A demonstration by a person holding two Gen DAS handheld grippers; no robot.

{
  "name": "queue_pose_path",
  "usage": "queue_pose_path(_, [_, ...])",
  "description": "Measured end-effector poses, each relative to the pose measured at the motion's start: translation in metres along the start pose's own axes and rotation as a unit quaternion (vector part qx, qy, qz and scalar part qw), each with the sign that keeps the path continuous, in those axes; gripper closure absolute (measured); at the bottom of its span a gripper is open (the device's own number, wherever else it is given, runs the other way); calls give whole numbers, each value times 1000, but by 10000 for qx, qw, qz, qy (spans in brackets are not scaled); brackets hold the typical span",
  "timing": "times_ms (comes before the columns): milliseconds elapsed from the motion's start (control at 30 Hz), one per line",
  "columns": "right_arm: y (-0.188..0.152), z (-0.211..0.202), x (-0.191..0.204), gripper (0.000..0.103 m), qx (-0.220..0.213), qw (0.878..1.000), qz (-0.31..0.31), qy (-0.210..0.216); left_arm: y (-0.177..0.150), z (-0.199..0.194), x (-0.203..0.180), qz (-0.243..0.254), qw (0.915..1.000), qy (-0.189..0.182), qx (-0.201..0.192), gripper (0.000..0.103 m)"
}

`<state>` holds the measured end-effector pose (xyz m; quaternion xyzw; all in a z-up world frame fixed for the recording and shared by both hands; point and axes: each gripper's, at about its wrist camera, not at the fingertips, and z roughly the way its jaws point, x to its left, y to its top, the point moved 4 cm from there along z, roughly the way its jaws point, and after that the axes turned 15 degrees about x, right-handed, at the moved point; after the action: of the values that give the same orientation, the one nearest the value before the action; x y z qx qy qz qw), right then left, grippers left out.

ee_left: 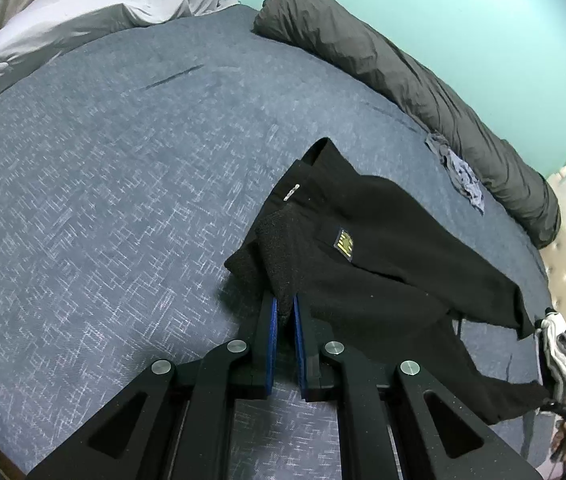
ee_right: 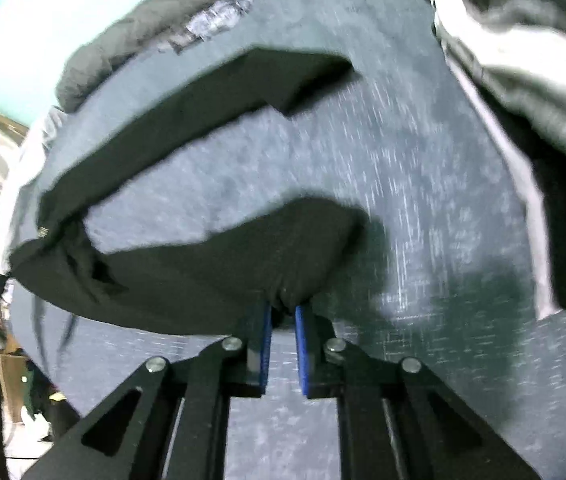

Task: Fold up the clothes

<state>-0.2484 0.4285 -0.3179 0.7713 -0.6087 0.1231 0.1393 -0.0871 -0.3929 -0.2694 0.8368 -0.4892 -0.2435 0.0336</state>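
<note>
Black trousers [ee_left: 379,248] with a small yellow label lie spread on the blue patterned bed cover [ee_left: 103,200]. My left gripper [ee_left: 285,300] is shut on the waistband corner, with black cloth pinched between its blue pads. In the right wrist view the same black trousers [ee_right: 211,256] stretch across the bed, one leg running to the upper right. My right gripper [ee_right: 283,308] is shut on the hem of the nearer leg, the fabric bunched between its pads. This view is blurred. From the left wrist view, the right gripper [ee_left: 563,396] shows at the far right edge holding the leg end.
A dark grey rolled duvet [ee_left: 423,88] lies along the teal wall. A light grey pillow or sheet [ee_left: 83,20] sits at the top left. A small bluish cloth [ee_left: 459,172] lies beside the duvet. A grey and white garment [ee_right: 523,80] lies at the right.
</note>
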Motion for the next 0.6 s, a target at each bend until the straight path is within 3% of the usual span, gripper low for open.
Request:
queue_pose_path(167, [10,-66,12,93,-251,9989,195,349,3,-11,-1,-52,9999,-99,-104,95])
queue_pose_path(300, [34,-93,5,91,-456,9961,657,385,2,-9,-3,-37,9999,-72,-69,95])
queue_pose_path(367, [42,-83,-1,87,-487,9957,775,105,1,-5,-4,3,10000,-42,-15,95])
queue_pose_path(500, [55,-64,-13,68,-613,9923,972,-471,-4,3,-3,42,9999,8,115,95])
queue_pose_path(600, [51,-49,-15,50,-592,9943,751,-479,-5,8,-3,115,9998,95,136,95])
